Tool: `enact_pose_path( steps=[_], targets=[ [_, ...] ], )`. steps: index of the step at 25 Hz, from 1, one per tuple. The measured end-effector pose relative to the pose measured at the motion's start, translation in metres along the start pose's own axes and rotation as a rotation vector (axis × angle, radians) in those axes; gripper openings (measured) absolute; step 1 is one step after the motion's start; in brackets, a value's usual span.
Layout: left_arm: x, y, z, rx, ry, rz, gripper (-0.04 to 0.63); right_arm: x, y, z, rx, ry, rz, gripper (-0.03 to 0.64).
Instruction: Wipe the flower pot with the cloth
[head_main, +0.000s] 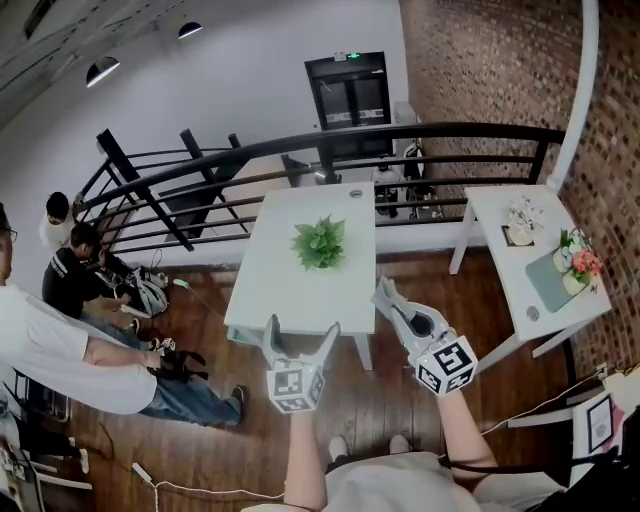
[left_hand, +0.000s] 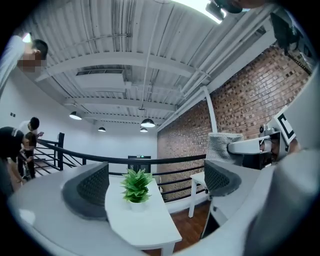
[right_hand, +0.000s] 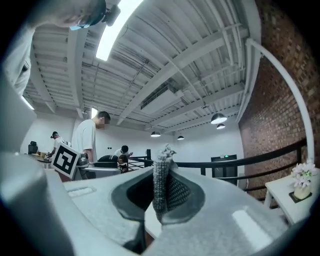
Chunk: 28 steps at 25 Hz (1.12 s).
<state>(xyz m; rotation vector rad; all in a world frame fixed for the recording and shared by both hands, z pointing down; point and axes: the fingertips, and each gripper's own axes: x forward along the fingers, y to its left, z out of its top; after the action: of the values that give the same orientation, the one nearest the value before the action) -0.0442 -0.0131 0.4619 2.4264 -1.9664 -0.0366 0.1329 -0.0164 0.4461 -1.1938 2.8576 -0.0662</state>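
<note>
A green plant in a white flower pot (head_main: 320, 260) stands in the middle of a white table (head_main: 290, 300). My left gripper (head_main: 301, 330) hovers over the table's near edge, open and empty. In the left gripper view the flower pot (left_hand: 135, 204) shows between the wide-apart fingers (left_hand: 91, 191), well ahead of them. My right gripper (head_main: 390, 303) is off the table's near right corner, shut on a grey cloth (head_main: 383, 289). The right gripper view shows the cloth (right_hand: 161, 180) pinched upright between the pads. The cloth (left_hand: 223, 145) also shows at the right of the left gripper view.
A second white table (head_main: 545, 305) with flowers and small pots stands at the right by the brick wall. A black railing (head_main: 400, 135) runs behind both tables. Several people (head_main: 60, 350) are at the left. The floor is wood, with a cable (head_main: 200, 490) lying on it.
</note>
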Motion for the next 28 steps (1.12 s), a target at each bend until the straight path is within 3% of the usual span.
enact_pose_path(
  steps=[5,10,14,23,28],
  targets=[
    [-0.017,-0.019,0.021,0.03,-0.048,-0.059,0.611,-0.018,0.01,0.006,-0.032,0.005,-0.069,0.002],
    [-0.028,-0.024,0.025,0.027,-0.03,-0.094,0.605,-0.02,0.019,0.009,-0.036,0.016,-0.119,0.002],
    [-0.044,-0.006,0.022,0.056,-0.002,-0.048,0.518,-0.019,0.038,0.01,-0.045,0.02,-0.12,0.002],
    [-0.059,0.022,0.025,0.028,-0.011,0.032,0.518,-0.01,0.048,0.005,-0.037,0.028,-0.153,0.002],
    [-0.061,0.028,0.021,0.021,-0.004,0.035,0.518,-0.005,0.05,0.005,-0.038,0.029,-0.162,0.002]
  ],
)
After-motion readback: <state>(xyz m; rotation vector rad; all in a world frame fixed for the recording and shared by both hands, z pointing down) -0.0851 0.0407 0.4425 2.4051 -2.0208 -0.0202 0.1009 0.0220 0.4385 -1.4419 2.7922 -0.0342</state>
